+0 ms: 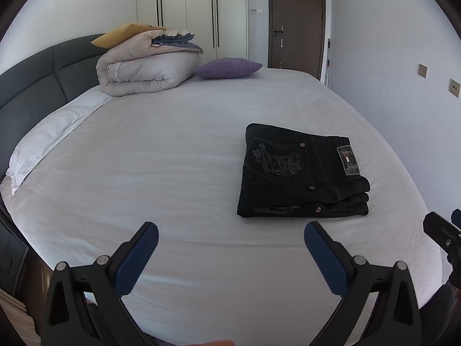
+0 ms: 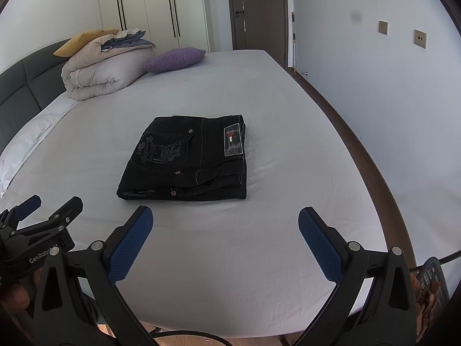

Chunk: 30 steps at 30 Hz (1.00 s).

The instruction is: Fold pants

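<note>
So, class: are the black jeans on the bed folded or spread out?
Folded. The black jeans lie as a compact rectangular stack on the white sheet, layered edges showing at the near side, back pocket and waistband patch on top.

One folded pair of pants (image 2: 187, 158), one bed (image 2: 259, 259), two throw pillows (yellow (image 2: 83, 40), purple (image 2: 175, 59)), one rolled duvet (image 2: 100, 77), two grippers (left gripper (image 1: 230, 256), right gripper (image 2: 224, 242)).

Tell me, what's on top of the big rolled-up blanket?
On the folded comforter lie a yellow pillow and a bunched blue-grey blanket. Whatever is tucked beneath them or behind the roll is hidden.
</note>
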Motion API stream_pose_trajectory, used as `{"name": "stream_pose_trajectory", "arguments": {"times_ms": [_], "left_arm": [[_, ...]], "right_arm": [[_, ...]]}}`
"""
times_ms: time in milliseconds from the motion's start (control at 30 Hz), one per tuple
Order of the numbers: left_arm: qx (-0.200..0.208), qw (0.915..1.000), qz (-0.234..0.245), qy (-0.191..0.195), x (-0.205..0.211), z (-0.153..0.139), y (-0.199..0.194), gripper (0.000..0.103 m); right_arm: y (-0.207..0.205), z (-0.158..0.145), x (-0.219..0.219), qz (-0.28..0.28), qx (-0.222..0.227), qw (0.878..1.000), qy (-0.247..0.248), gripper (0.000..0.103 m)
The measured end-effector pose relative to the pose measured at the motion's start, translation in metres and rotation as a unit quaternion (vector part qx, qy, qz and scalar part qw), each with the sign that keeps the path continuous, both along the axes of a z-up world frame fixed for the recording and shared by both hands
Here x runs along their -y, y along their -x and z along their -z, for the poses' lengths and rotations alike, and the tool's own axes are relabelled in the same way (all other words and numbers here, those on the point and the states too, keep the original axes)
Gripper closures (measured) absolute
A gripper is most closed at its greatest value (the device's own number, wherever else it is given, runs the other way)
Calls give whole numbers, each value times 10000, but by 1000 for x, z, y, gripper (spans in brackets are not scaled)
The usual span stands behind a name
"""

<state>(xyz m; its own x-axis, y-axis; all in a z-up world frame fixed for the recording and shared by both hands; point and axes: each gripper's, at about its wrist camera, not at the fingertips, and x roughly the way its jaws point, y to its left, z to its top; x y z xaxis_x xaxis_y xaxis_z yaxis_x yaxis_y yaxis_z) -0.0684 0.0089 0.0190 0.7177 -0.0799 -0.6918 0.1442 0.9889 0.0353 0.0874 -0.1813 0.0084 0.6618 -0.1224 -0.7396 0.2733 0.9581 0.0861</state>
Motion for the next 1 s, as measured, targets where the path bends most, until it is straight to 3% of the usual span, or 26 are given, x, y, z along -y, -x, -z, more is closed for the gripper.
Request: {"name": "stream_pose_trajectory", "arguments": {"times_ms": [1000], "left_arm": [[-51,10000,9,27,1,4,0,0]], "right_arm": [[-5,8,-11,3,-89,10000,-32,0]]}}
